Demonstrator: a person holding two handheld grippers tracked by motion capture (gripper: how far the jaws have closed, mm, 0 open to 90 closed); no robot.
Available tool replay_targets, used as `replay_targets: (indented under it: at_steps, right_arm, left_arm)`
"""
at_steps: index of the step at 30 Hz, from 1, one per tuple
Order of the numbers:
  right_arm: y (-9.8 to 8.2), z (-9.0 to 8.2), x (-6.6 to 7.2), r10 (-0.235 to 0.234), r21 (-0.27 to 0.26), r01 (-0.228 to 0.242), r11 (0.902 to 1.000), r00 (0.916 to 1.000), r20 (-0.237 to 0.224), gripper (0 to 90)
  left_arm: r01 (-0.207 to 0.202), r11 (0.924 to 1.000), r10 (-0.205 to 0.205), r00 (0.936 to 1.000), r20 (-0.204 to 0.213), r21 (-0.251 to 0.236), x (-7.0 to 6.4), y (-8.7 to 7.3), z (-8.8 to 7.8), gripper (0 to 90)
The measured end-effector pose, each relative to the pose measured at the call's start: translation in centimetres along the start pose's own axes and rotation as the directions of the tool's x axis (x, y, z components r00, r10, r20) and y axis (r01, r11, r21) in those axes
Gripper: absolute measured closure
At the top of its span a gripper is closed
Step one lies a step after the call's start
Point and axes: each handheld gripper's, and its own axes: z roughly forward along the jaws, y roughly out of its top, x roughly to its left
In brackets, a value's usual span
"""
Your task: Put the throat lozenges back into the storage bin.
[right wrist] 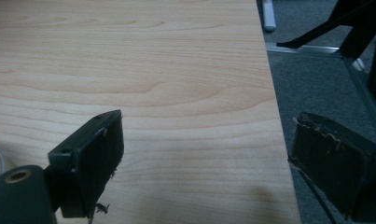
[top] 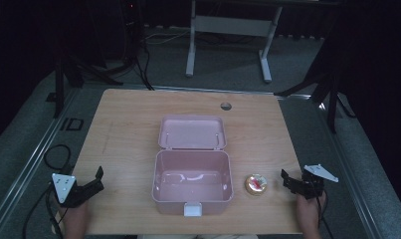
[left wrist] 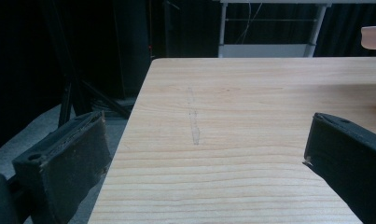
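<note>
The right tool (top: 292, 181), low right of the frame, has its jaws spread with nothing between them; just to its left in the frame lies the small round tin (top: 256, 184), near it and apart. The left tool (top: 91, 185), also gaping, sits low left, well apart from the tin, beyond the open pink box (top: 193, 188) at mid-surface (top: 123, 129). The right hand looks nearer
</note>
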Motion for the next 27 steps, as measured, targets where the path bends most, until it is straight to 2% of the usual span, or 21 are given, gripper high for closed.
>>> replay_targets:
  at_steps: [1, 4, 5, 7, 9, 10, 12, 13, 14, 15, 16, 17, 18, 19, 20, 21, 22, 23, 24, 25, 27]
  right_arm:
    - [0.0, 0.0, 0.0, 0.002, 0.003, -0.002, 1.0000, 1.0000, 0.006, 11.5]
    - [0.0, 0.0, -0.1, 0.004, 0.010, -0.004, 0.9999, 0.9999, -0.017, 11.5]
    - [0.1, -0.1, 0.1, -0.007, 0.031, 0.009, 0.9995, 0.9992, -0.039, 11.4]
    - [0.1, -0.1, 0.3, -0.037, 0.068, 0.041, 0.9969, 0.9980, -0.051, 11.4]
    - [0.1, -0.2, 0.4, -0.040, 0.083, 0.045, 0.9955, 0.9976, -0.057, 11.4]
    - [0.4, -0.3, 0.4, -0.048, 0.125, 0.056, 0.9906, 0.9967, -0.066, 11.5]
    - [0.7, -0.5, 0.2, -0.058, 0.166, 0.070, 0.9837, 0.9952, -0.079, 11.6]
    - [0.7, -0.5, 0.2, -0.058, 0.166, 0.070, 0.9837, 0.9952, -0.079, 11.6]
    - [1.0, -0.6, 0.0, -0.078, 0.216, 0.094, 0.9719, 0.9933, -0.086, 12.5]
    - [1.0, -0.6, 0.0, -0.078, 0.216, 0.094, 0.9719, 0.9933, -0.086, 12.5]
    - [1.2, -0.7, -0.2, -0.108, 0.265, 0.131, 0.9552, 0.9890, -0.101, 12.5]
    - [1.3, -0.8, -0.2, -0.122, 0.286, 0.149, 0.9464, 0.9863, -0.110, 12.5]
    - [1.3, -0.8, -0.2, -0.122, 0.286, 0.149, 0.9464, 0.9863, -0.110, 12.5]
    - [1.6, -0.9, -0.2, -0.154, 0.328, 0.196, 0.9242, 0.9766, -0.150, 12.5]
    - [1.6, -0.9, -0.2, -0.154, 0.328, 0.196, 0.9242, 0.9766, -0.150, 12.5]
    - [1.8, -1.0, -0.1, -0.206, 0.366, 0.260, 0.8938, 0.9619, -0.180, 12.6]
    - [2.0, -1.0, -0.1, -0.225, 0.385, 0.285, 0.8780, 0.9548, -0.194, 12.6]
    - [2.0, -1.0, -0.1, -0.225, 0.385, 0.285, 0.8780, 0.9548, -0.194, 12.6]
    - [2.1, -1.0, -0.1, -0.236, 0.401, 0.308, 0.8627, 0.9464, -0.221, 13.0]
    - [2.4, -1.1, -0.1, -0.271, 0.429, 0.362, 0.8280, 0.9271, -0.259, 13.3]
    - [2.7, -1.2, 0.0, -0.299, 0.455, 0.413, 0.7892, 0.9052, -0.302, 13.4]
  left_arm:
    - [0.002, 1.0000, -0.002, 1.0000, 0.001, -0.001, 0.0, 0.0, 0.0, 0.3]
    - [0.005, 1.0000, -0.005, 1.0000, 0.003, -0.004, 0.0, 0.0, 0.0, 0.3]
    - [0.006, 1.0000, -0.006, 1.0000, 0.002, -0.004, 0.1, 0.0, 0.0, 0.3]
    - [0.005, 1.0000, -0.005, 1.0000, 0.003, -0.004, 0.1, 0.0, 0.0, 0.4]
    - [0.005, 1.0000, -0.005, 1.0000, 0.004, -0.003, 0.1, 0.0, 0.0, 0.3]
    - [0.006, 1.0000, -0.006, 0.9999, 0.008, -0.001, 0.1, 0.0, 0.0, 0.4]
    - [0.009, 1.0000, -0.009, 0.9999, 0.010, -0.001, 0.1, 0.0, 0.0, 0.3]
    - [0.009, 1.0000, -0.009, 0.9999, 0.010, -0.001, 0.1, 0.0, 0.0, 0.3]
    - [0.010, 1.0000, -0.009, 0.9999, 0.011, -0.001, 0.1, 0.0, 0.0, 0.3]
    - [0.010, 1.0000, -0.009, 0.9999, 0.011, -0.001, 0.1, 0.0, 0.0, 0.3]
    - [0.010, 0.9999, -0.010, 0.9999, 0.011, -0.001, 0.1, 0.0, 0.0, 0.3]
    - [0.012, 0.9999, -0.012, 0.9998, 0.013, -0.001, 0.2, 0.0, 0.0, 0.3]
    - [0.012, 0.9999, -0.012, 0.9998, 0.013, -0.001, 0.2, 0.0, 0.0, 0.3]
    - [0.012, 0.9999, -0.012, 0.9998, 0.013, -0.001, 0.2, 0.0, 0.0, 0.3]
    - [0.013, 0.9999, -0.013, 0.9998, 0.013, -0.001, 0.2, 0.0, 0.0, 0.3]
    - [0.013, 0.9999, -0.013, 0.9998, 0.014, -0.001, 0.2, 0.0, 0.0, 0.3]
    - [0.013, 0.9999, -0.013, 0.9998, 0.014, -0.001, 0.2, 0.0, 0.0, 0.3]
    - [0.013, 0.9999, -0.013, 0.9998, 0.014, -0.003, 0.2, 0.0, 0.0, 0.3]
    - [0.013, 0.9999, -0.013, 0.9998, 0.015, -0.002, 0.2, 0.0, 0.0, 0.3]
    - [0.014, 0.9999, -0.014, 0.9998, 0.016, -0.002, 0.2, 0.0, 0.0, 0.3]
    - [0.014, 0.9999, -0.014, 0.9998, 0.016, -0.002, 0.2, 0.0, 0.0, 0.3]
